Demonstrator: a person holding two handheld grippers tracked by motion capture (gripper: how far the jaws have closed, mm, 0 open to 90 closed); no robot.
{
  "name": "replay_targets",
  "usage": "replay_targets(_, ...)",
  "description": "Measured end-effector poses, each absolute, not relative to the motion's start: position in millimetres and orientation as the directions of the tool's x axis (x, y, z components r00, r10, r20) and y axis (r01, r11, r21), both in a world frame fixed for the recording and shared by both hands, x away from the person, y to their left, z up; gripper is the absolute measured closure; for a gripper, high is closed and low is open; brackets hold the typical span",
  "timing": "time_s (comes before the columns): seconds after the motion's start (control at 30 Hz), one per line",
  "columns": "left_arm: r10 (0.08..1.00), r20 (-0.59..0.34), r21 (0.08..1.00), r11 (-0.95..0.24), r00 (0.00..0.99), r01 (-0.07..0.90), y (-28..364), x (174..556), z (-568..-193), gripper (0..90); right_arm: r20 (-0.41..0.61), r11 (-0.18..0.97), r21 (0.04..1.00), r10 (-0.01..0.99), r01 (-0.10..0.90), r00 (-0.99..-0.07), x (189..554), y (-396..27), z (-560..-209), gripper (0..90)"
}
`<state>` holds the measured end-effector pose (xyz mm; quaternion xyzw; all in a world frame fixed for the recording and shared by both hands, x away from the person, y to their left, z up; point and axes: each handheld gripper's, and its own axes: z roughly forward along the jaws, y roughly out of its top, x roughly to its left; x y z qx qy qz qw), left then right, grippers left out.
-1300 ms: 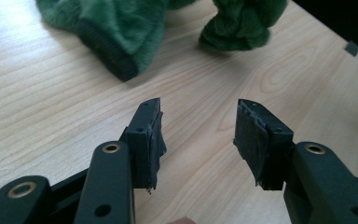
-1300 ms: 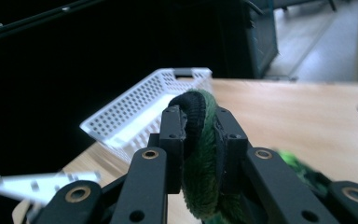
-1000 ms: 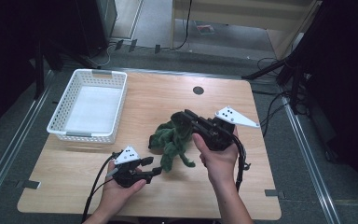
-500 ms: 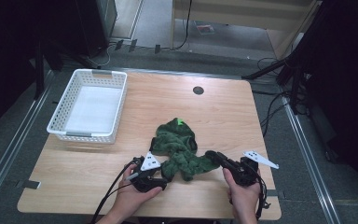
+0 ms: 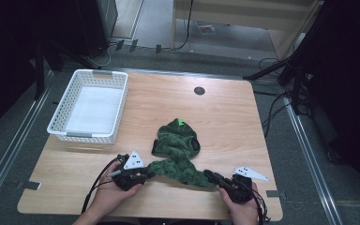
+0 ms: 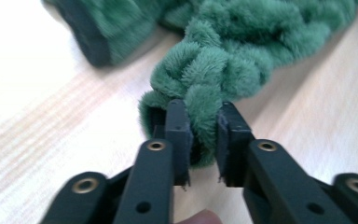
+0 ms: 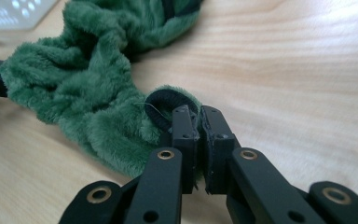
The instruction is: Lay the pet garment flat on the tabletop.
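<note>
On the table [image 5: 225, 117], seen from above, a green cloth [image 5: 176, 154] lies near my edge, stretched between my left gripper [image 5: 138, 176] and right gripper [image 5: 218, 180], with a white basket [image 5: 58, 126] at far left. Along my left gripper, the jaws have just been closing and now pinch one plush fold [image 6: 200, 116]. Along my right gripper, the jaws stand nearly together, clamping the cloth's black-trimmed edge [image 7: 161, 109].

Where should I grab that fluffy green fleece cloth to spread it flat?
Take the fluffy green fleece cloth by its two near corners, coming in low from the table's near edge. The black-trimmed hem gives a thin edge; the left claw and right claw already pinch there.
</note>
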<state>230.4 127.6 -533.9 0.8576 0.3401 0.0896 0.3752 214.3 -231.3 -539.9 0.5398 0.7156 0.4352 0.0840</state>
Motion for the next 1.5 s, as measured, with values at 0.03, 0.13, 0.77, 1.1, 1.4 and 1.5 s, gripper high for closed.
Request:
replay_targets(0.03,0.642,-0.105,0.704,-0.492,0.759,0.513,128.9,230.6,-533.9,74.4,0.345,0.041,0.714,0.848,0.699,-0.402,213.1,-231.0,-540.0,84.6)
replay_targets(0.13,0.613,-0.171,0.690,-0.484,0.771,0.538,135.9,235.1,-530.9,62.9,0.356,0.028,0.727,0.839,0.686,-0.411,210.4,-233.7,-533.5,68.7)
replay_targets(0.77,0.680,-0.235,0.705,-0.373,0.695,0.603,86.2,250.1,-534.5,43.2,0.290,0.033,0.787,0.861,0.615,-0.418,329.8,-185.3,-511.9,55.4)
replay_targets(1.1,0.706,-0.145,0.732,-0.395,0.693,0.556,87.7,243.9,-547.6,42.0,0.224,0.218,0.752,0.803,0.622,-0.553,385.3,-155.6,-520.9,51.1)
replay_targets(1.4,0.702,-0.166,0.764,-0.352,0.692,0.540,92.5,243.3,-552.9,42.4,0.128,0.292,0.732,0.829,0.616,-0.545,407.3,-144.3,-529.7,90.0)
replay_targets(1.5,0.703,-0.171,0.763,-0.348,0.691,0.544,93.0,243.5,-552.9,42.4,0.148,0.242,0.770,0.833,0.590,-0.534,414.6,-145.2,-523.0,90.0)
